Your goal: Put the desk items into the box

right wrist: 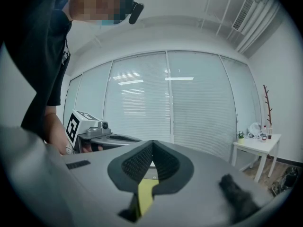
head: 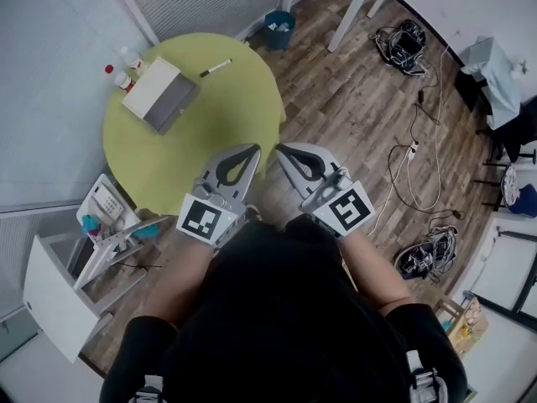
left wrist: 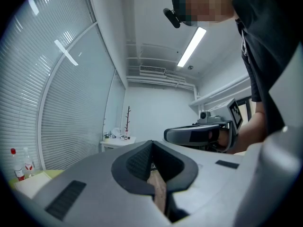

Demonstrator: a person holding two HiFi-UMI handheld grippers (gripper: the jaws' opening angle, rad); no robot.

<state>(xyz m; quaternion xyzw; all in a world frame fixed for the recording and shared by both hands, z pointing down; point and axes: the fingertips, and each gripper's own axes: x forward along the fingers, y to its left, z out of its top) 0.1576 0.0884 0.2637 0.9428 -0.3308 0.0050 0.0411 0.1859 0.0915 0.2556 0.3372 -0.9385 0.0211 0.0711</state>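
Note:
A round yellow-green table (head: 220, 124) stands in front of me in the head view. On its far left lies a white and grey box (head: 159, 96), shut as far as I can tell. A black and white marker (head: 216, 67) rests beyond it, and small red-capped bottles (head: 123, 70) stand at the far rim. My left gripper (head: 254, 149) and right gripper (head: 280, 149) are held side by side over the table's near edge, far from the box. Both have their tips together with nothing between them. The left gripper view (left wrist: 151, 144) and right gripper view (right wrist: 152, 144) point up and level into the room.
A blue bin (head: 279, 28) and a white table leg (head: 353, 10) stand beyond the table. Cables (head: 409, 153) trail over the wooden floor at the right. A white side shelf with a phone (head: 106, 202) sits at the left. Blinds cover the windows (right wrist: 199, 103).

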